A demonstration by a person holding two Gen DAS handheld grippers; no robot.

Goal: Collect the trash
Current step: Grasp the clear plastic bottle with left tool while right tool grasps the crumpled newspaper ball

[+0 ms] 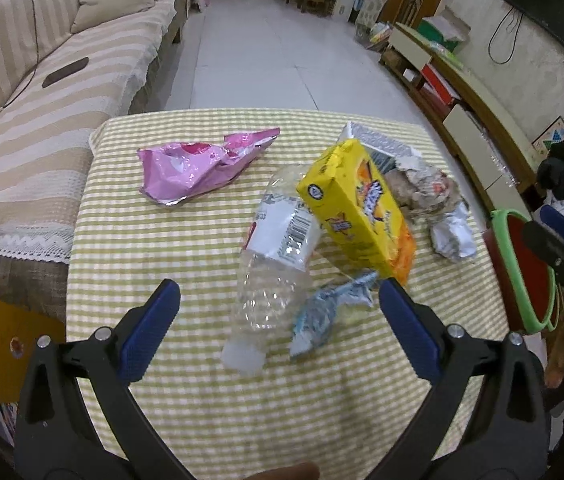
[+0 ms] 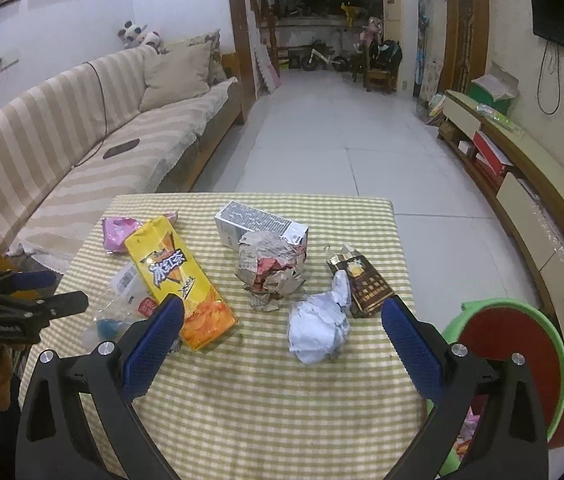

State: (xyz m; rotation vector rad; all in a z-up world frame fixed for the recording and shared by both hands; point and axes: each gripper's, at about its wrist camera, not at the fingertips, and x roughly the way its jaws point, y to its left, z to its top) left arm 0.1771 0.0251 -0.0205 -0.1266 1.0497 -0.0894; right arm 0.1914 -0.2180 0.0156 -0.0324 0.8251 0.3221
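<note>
Trash lies on a green-checked table (image 1: 186,400): a clear plastic bottle (image 1: 278,256), a yellow drink carton (image 1: 356,210), a pink wrapper (image 1: 202,164), a small blue wrapper (image 1: 322,316) and crumpled paper. My left gripper (image 1: 280,296) hovers open above the bottle and the blue wrapper, holding nothing. In the right wrist view, my right gripper (image 2: 282,312) stands open over a white paper ball (image 2: 318,332). Beyond it lie a crumpled newspaper wad (image 2: 272,266), a brown cigarette pack (image 2: 366,284), a white box (image 2: 260,226) and the yellow carton (image 2: 180,280).
A striped sofa (image 2: 82,132) runs along the left of the table. A green-rimmed red stool (image 2: 510,344) stands at the table's right side. A low TV cabinet (image 2: 522,168) lines the right wall. White tiled floor (image 2: 322,140) stretches beyond the table.
</note>
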